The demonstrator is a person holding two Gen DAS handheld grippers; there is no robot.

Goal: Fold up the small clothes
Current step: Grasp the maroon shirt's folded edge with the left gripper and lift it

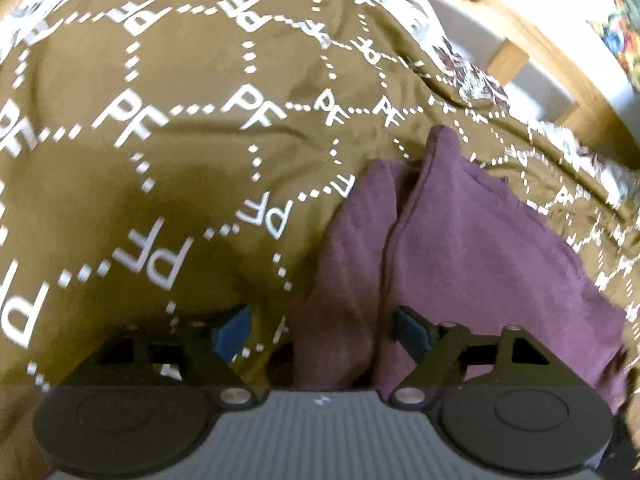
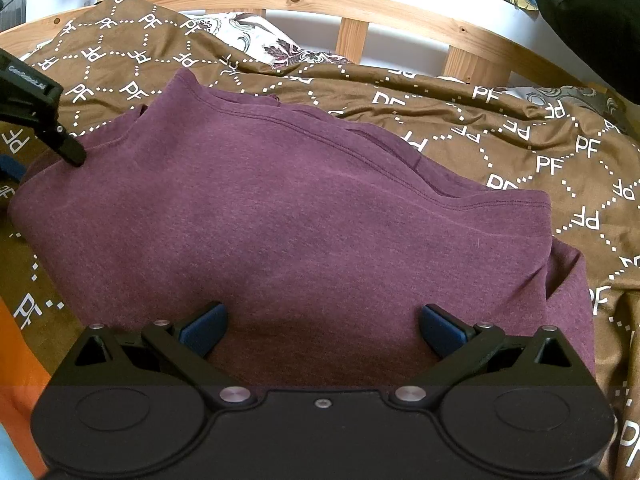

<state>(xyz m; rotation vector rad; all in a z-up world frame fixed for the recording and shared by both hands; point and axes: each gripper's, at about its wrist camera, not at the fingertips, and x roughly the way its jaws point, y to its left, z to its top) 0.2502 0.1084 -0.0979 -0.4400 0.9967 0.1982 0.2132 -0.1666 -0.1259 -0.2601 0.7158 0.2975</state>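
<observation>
A soft, limp maroon garment (image 2: 280, 216) lies partly folded on the patterned bedspread (image 2: 520, 148); left gripper (image 1: 324, 332) and right gripper (image 2: 322, 328) hover, jaws apart and empty, its hemmed edges likeliest holds

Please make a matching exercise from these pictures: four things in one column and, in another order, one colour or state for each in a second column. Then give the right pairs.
Things:
1. garment
2. bed cover
3. bed frame
4. right gripper

Colours or states:
A. pale wood with knots
B. open, with blue pads
C. purple, lying folded
D. brown, with white letters and dotted lines

Pairs: 1-C, 2-D, 3-A, 4-B
</observation>
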